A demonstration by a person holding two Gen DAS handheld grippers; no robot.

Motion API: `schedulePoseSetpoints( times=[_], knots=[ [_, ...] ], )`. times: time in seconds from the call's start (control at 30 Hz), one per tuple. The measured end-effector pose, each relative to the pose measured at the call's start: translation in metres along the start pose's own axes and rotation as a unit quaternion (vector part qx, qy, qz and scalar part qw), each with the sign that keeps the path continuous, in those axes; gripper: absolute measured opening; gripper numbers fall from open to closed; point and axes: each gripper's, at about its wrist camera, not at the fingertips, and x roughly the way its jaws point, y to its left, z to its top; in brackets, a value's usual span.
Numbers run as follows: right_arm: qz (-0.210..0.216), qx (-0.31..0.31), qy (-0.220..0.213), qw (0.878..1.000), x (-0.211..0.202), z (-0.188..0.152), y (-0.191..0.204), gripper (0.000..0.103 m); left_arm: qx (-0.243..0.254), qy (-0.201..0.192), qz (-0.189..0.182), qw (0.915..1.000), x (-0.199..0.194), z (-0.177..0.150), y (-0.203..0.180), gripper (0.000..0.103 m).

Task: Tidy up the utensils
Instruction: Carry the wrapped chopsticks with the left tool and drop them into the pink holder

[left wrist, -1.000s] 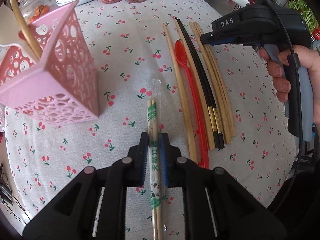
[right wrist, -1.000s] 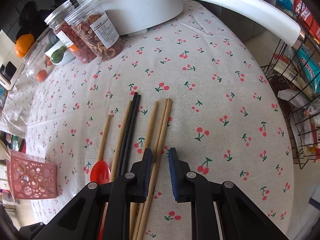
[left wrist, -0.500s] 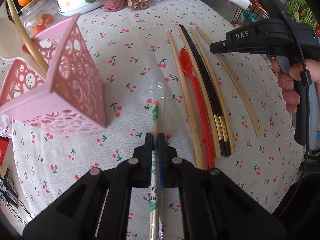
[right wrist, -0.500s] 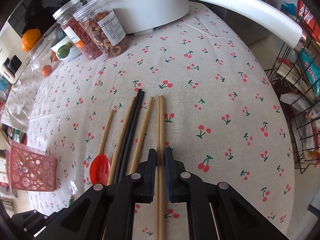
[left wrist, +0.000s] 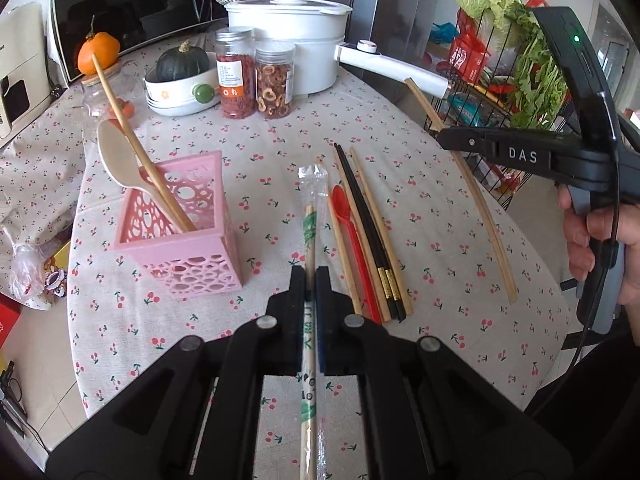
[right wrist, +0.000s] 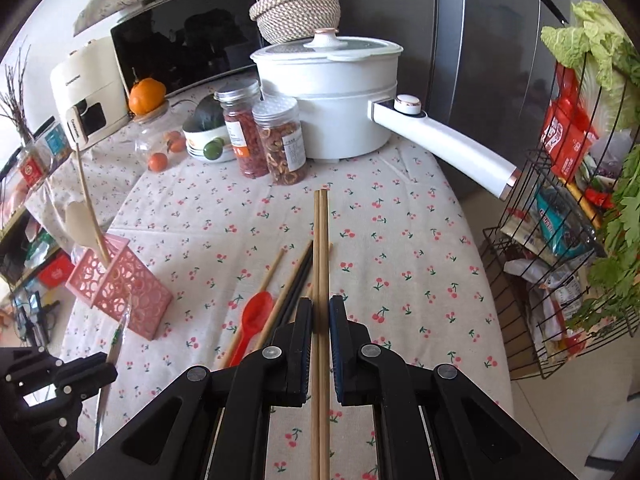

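**Two pairs of chopsticks lifted off the cloth**

Both grippers have risen since a second ago, each now carrying what it had only straddled on the table. Left gripper: jaws clamped on the wrapped chopsticks, whose clear sleeve with green printing sticks out forward above the cloth. Right gripper: jaws closed on the bare wooden chopsticks, a pair held side by side and pointing toward the jars.

On the cherry-print tablecloth remain the red spoon, the black chopsticks and a few loose wooden sticks, all lying close together just right of the wrapped pair. The pink holder stands to the left, near the table's left edge, already holding a pale spoon and one stick. Open cloth lies between holder and utensil row, and more toward the far side before the two jars and the white pot. The pot's long handle juts past the right table edge, beside a wire rack of groceries.

"DAS" reads in white on the right gripper's side. Jar labels are too small to read.
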Motion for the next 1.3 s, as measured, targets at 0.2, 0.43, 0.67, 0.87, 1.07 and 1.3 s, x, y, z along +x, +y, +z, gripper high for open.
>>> schedulePoseSetpoints(
  times=[0.2, 0.43, 0.67, 0.87, 1.07, 1.3],
  knots=[
    [0.003, -0.019, -0.039, 0.999, -0.036, -0.003, 0.021, 0.009, -0.006, -0.05, -0.005, 0.9987, -0.027, 0.004, 0.0, 0.006],
    [0.009, -0.03, -0.086, 0.996, -0.067, -0.002, 0.04, 0.009, -0.009, -0.137, -0.006, 0.9905, -0.053, 0.012, 0.006, 0.006],
    [0.038, -0.032, -0.135, 0.99, -0.09, 0.007, 0.054, 0.009, -0.026, -0.263, 0.005, 0.9644, -0.085, 0.035, 0.025, 0.006],
    [0.05, -0.024, -0.148, 0.987, -0.086, 0.016, 0.062, 0.009, 0.004, -0.364, 0.058, 0.9296, -0.079, 0.062, 0.032, 0.006],
    [0.05, -0.014, -0.154, 0.987, -0.078, 0.024, 0.061, 0.009, -0.023, -0.379, 0.091, 0.9207, -0.039, 0.072, 0.043, 0.006],
    [0.048, -0.013, -0.159, 0.986, -0.073, 0.027, 0.062, 0.009, -0.008, -0.39, 0.122, 0.9127, -0.017, 0.064, 0.044, 0.006]
  ],
)
